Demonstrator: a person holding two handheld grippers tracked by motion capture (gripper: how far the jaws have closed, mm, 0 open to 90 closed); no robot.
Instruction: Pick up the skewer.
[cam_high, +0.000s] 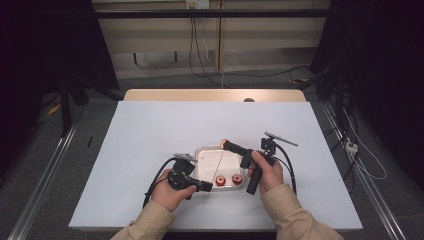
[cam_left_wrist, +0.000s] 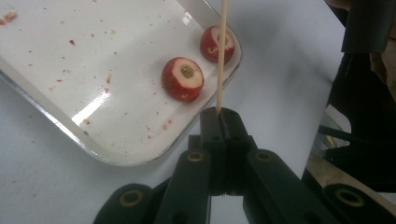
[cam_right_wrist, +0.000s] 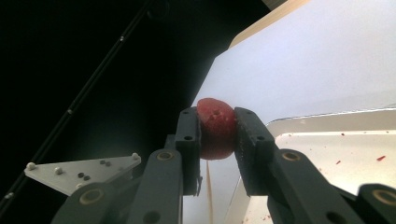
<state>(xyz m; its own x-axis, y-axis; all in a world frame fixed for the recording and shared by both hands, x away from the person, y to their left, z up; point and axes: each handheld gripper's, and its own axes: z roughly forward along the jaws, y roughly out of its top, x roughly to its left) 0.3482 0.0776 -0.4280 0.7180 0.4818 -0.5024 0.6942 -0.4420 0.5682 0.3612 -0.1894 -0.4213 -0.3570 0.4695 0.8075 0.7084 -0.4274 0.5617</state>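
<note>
My left gripper (cam_left_wrist: 223, 114) is shut on the lower end of a thin wooden skewer (cam_left_wrist: 221, 56), which rises over the tray's corner. In the high view that gripper (cam_high: 206, 186) sits at the tray's near left edge. Two red cored fruit pieces (cam_left_wrist: 183, 78) (cam_left_wrist: 217, 43) lie in the tray near that corner. My right gripper (cam_right_wrist: 215, 122) is shut on a third red fruit piece (cam_right_wrist: 215, 127), held off the table. From above, this gripper (cam_high: 227, 145) and its fruit (cam_high: 224, 143) hang over the tray's far edge, close to the skewer's upper end (cam_high: 220, 159).
The shallow metal tray (cam_high: 202, 152) lies on a white table sheet and is speckled with red crumbs. Its rim (cam_right_wrist: 327, 117) also crosses the right gripper view. The table's far wooden edge (cam_high: 215, 95) lies beyond, with dark floor and cables around.
</note>
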